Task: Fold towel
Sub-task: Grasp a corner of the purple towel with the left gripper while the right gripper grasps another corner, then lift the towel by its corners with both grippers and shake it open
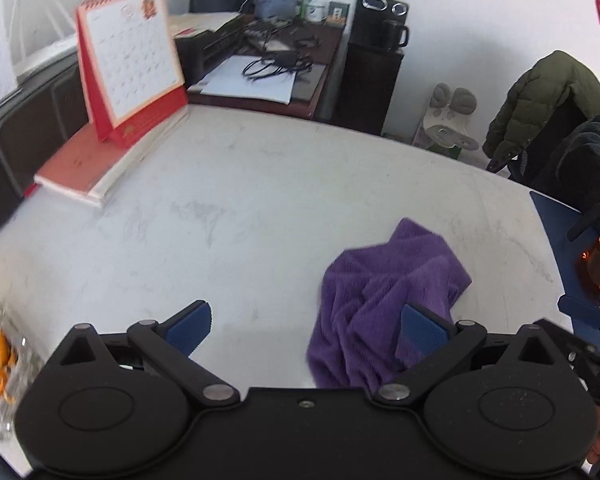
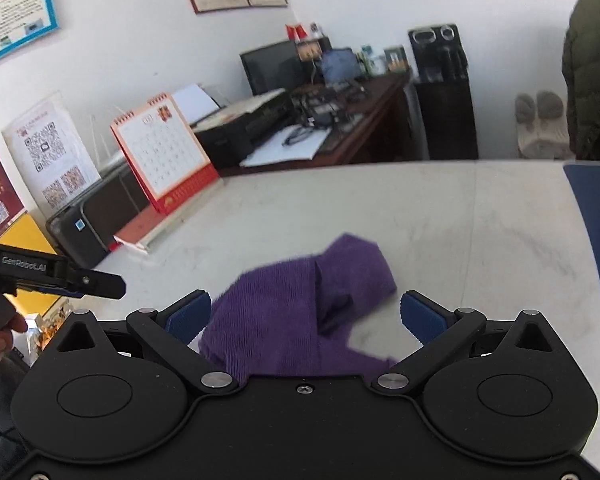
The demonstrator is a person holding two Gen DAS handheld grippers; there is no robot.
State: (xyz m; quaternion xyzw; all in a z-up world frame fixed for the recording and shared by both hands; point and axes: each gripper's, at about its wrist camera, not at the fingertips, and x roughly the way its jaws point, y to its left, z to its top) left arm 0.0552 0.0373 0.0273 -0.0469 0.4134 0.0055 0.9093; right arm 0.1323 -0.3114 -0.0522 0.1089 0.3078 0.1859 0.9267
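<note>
Purple towel (image 2: 300,312) lies crumpled on bench (image 1: 240,208). Left tool (image 1: 306,330) and right tool (image 2: 306,318) both gape wide, empty. Step: approach; next, find and pinch two corners.

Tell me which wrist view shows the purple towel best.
The right wrist view: the purple towel lies crumpled between the open fingers of the right gripper, nearly all of it visible. In the left wrist view the purple towel sits off to the right, partly hidden behind one finger of the open left gripper.
</note>
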